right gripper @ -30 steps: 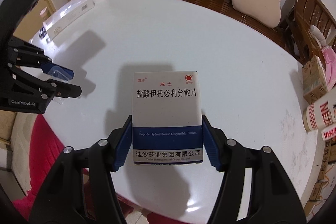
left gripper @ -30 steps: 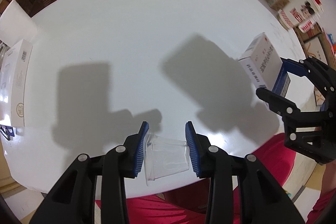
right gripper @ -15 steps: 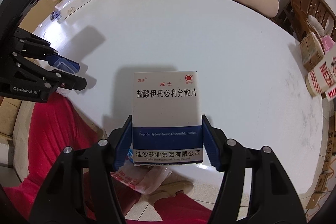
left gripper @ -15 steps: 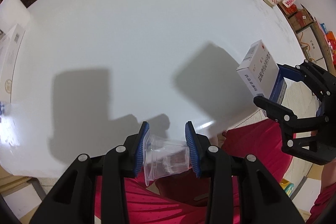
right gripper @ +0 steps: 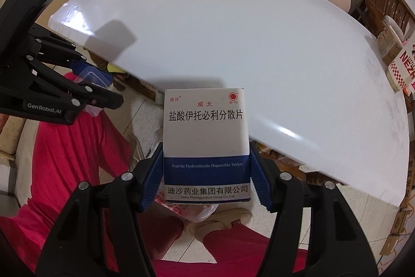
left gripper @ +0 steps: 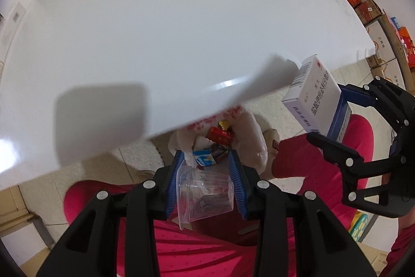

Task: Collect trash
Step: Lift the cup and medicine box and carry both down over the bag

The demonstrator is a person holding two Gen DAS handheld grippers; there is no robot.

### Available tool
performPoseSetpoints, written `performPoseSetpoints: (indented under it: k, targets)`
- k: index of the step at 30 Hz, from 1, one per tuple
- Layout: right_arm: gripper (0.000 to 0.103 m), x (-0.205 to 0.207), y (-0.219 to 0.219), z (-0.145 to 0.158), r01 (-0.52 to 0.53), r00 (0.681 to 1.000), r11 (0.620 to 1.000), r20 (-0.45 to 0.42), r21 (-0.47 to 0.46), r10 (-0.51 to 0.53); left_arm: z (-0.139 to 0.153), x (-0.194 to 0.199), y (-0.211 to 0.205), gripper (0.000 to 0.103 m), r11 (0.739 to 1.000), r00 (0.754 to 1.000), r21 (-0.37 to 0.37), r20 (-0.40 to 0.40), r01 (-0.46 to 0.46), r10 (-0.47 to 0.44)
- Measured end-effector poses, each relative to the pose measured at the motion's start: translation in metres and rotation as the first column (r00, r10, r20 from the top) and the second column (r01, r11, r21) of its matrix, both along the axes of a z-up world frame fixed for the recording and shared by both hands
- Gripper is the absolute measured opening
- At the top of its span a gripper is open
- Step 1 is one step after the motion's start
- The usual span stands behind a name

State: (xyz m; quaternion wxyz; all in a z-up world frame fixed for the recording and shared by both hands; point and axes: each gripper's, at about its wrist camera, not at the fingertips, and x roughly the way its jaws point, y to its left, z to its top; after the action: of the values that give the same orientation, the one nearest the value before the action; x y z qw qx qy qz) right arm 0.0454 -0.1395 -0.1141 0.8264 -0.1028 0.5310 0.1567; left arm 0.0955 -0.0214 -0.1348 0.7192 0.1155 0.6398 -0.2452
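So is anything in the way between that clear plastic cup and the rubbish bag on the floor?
Nothing visible. The clear plastic cup, clamped in the left gripper, hangs just past the white table's edge, with the open white plastic bag of trash below.

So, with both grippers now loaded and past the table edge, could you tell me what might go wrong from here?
1. The trash bag on the floor has a narrow, slumped mouth partly under the table; the clear plastic cup in the left gripper could land beside it.
2. The medicine box in the right gripper seems off to one side of the bag, so releasing it now would likely miss.
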Motion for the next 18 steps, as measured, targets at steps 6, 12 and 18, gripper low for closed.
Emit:
performPoseSetpoints:
  k: [6, 12, 18]
  targets:
    - [0.061, -0.017, 0.010, -0.020, -0.010, 1.000, 1.000, -0.024, 0.002, 0.010, -0.024, -0.018, 0.002, 0.035, 1.000, 1.000, 0.003, -0.011, 0.016, -0.016]
    - [0.061, -0.021, 0.016, -0.052, 0.005, 0.998, 1.000, -0.055, -0.022, -0.006, -0.066, -0.032, 0.001, 0.035, 0.999, 1.000, 0.020, -0.017, 0.024, -0.024]
    - [0.061, -0.022, 0.015, -0.094, 0.045, 0.992, 0.999, -0.115, -0.005, -0.045, -0.101, -0.037, 0.013, 0.035, 0.999, 1.000, 0.043, -0.025, -0.014, 0.015]
